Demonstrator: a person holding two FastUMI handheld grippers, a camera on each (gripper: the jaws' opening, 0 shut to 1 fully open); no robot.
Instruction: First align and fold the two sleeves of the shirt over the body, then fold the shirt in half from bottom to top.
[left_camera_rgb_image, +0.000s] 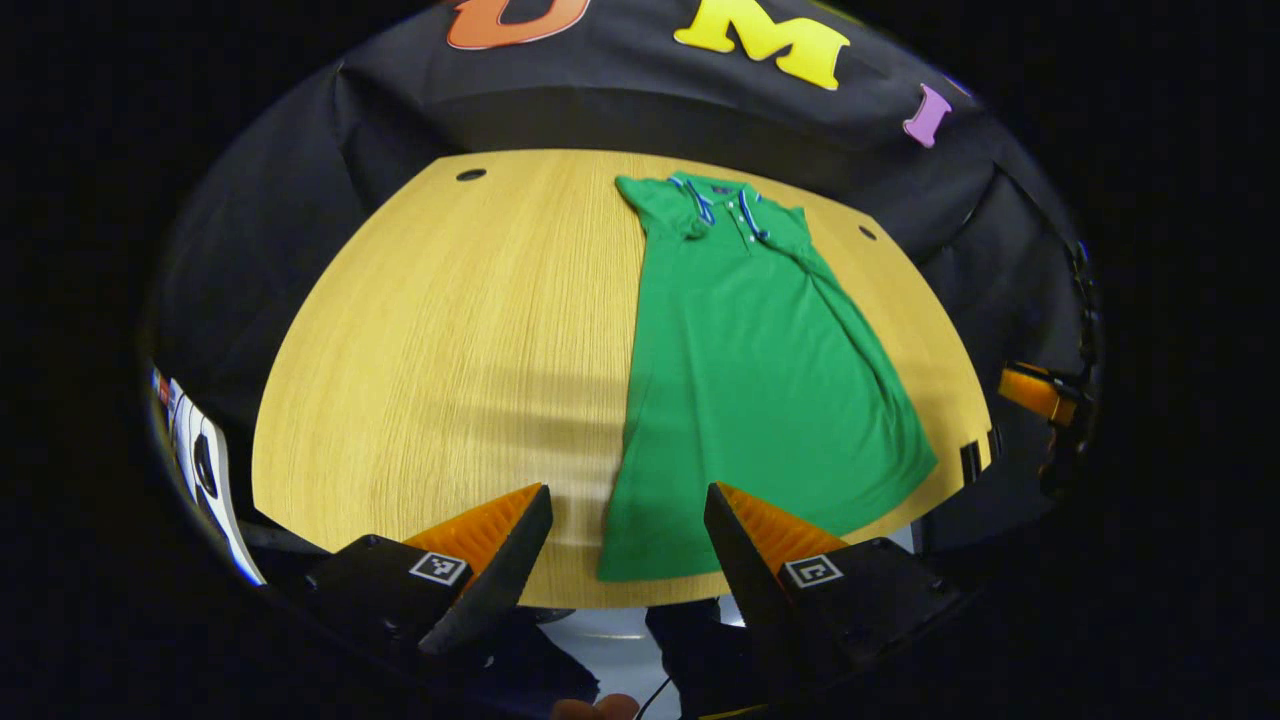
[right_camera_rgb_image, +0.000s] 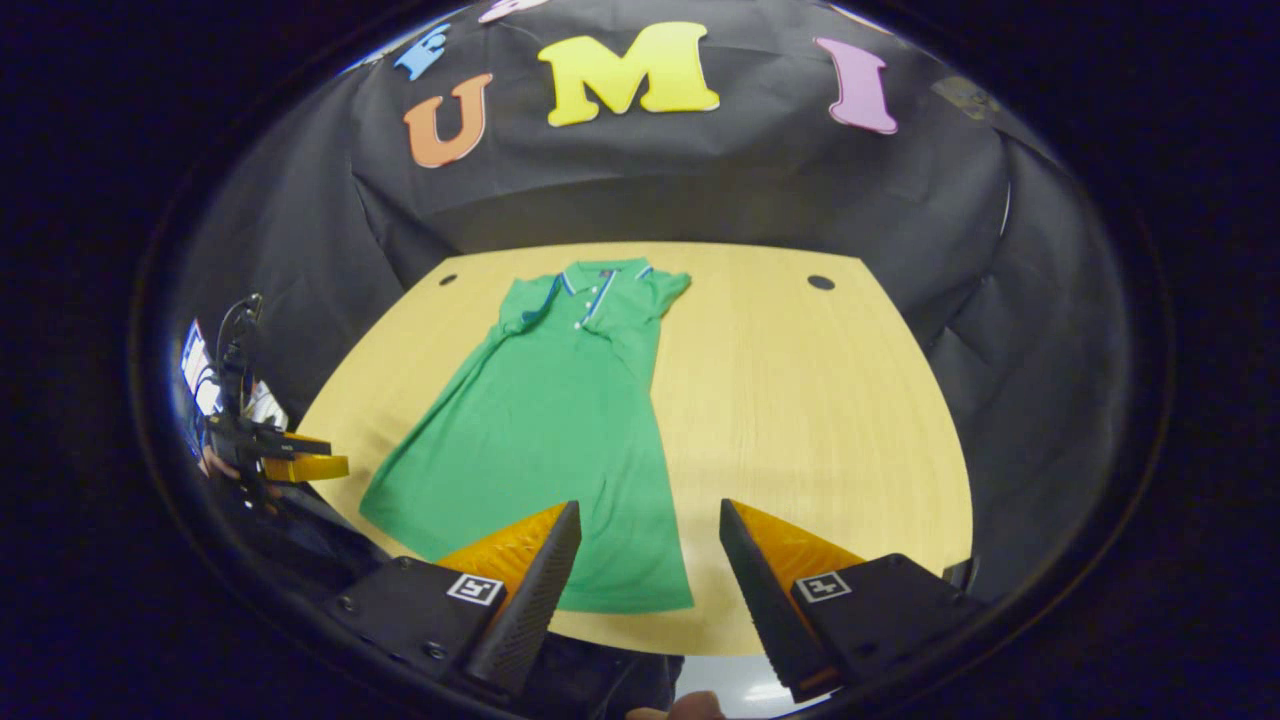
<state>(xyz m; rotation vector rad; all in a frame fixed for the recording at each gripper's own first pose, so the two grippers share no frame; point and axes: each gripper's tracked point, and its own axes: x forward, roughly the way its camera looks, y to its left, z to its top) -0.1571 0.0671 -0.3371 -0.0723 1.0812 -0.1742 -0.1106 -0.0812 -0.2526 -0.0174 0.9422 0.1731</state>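
A green polo shirt (left_camera_rgb_image: 760, 380) lies flat on the wooden table (left_camera_rgb_image: 450, 330), collar at the far side, hem at the near edge. Both short sleeves look folded in over the chest. In the left gripper view my left gripper (left_camera_rgb_image: 628, 540) stands open above the near edge, straddling the hem's left corner without touching it. The right gripper view shows the same shirt (right_camera_rgb_image: 540, 440), with my right gripper (right_camera_rgb_image: 650, 560) open near the hem's right corner. The other gripper (right_camera_rgb_image: 300, 460) shows off the table's left side, and in the left gripper view at far right (left_camera_rgb_image: 1040, 392).
Black cloth walls close in the table on the far side and both flanks. Two small dark holes (right_camera_rgb_image: 820, 282) sit in the table near its far corners. Bare wood stretches to the shirt's left (left_camera_rgb_image: 430, 400) and right (right_camera_rgb_image: 800, 420).
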